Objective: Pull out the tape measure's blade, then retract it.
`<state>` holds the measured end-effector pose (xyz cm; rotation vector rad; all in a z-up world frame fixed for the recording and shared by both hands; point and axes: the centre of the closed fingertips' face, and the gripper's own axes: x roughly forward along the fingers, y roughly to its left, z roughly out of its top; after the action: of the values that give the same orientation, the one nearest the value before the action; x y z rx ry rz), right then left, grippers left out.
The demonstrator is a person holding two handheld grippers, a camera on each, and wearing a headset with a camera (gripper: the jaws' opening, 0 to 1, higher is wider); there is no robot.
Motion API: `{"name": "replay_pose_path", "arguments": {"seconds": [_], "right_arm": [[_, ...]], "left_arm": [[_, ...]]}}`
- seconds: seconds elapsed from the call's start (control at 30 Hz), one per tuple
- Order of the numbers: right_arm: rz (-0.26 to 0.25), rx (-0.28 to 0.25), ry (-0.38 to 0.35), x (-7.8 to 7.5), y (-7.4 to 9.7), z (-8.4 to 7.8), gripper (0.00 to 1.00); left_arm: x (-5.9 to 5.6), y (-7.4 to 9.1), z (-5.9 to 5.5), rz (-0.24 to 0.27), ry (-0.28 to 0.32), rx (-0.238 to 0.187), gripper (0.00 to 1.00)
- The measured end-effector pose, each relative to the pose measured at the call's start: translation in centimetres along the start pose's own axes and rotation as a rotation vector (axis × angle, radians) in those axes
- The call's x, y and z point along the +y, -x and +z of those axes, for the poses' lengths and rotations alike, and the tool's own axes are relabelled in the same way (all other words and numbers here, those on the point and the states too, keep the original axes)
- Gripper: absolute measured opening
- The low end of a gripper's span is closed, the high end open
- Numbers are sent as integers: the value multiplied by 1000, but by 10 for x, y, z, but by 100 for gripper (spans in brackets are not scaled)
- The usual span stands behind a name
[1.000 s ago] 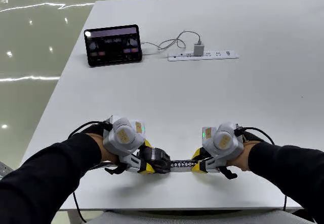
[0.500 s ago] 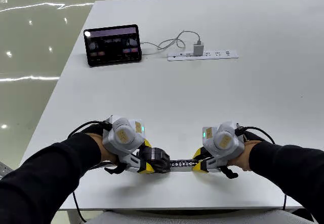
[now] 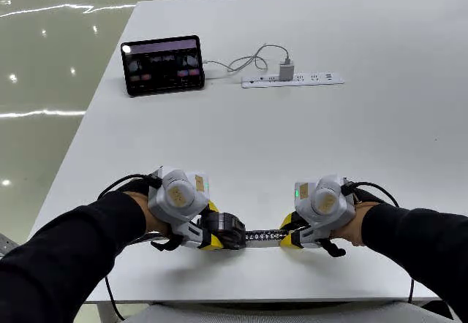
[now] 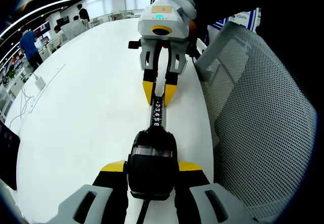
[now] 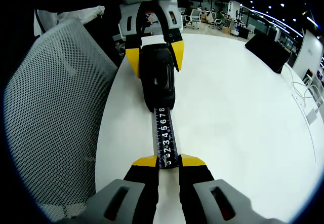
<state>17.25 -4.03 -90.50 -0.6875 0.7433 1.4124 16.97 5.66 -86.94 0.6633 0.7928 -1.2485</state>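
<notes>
While my left gripper (image 4: 152, 166) clamps the black boxy plastic tape measure case (image 3: 227, 229), my right gripper (image 5: 166, 161) nips the short numbered steel blade (image 5: 162, 127) by its tip | both lower centre of head view | risk: pinch slips, spring whips blade back.

Open office: glossy floor (image 3: 44, 60), white table (image 3: 329, 140), mesh chair (image 4: 258, 112), people (image 4: 28, 46) beyond.

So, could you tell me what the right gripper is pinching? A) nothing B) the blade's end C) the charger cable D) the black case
B: the right gripper is shut on the end of the blade, while the left gripper holds the case.
</notes>
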Motion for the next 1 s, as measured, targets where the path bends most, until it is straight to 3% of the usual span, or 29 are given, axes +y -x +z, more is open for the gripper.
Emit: {"name": "replay_pose_path", "arguments": {"seconds": [1.0], "right_arm": [[-6,17,-4,-2,6,-10,10]], "left_arm": [[0,0,1,3,3,-3,31]]}}
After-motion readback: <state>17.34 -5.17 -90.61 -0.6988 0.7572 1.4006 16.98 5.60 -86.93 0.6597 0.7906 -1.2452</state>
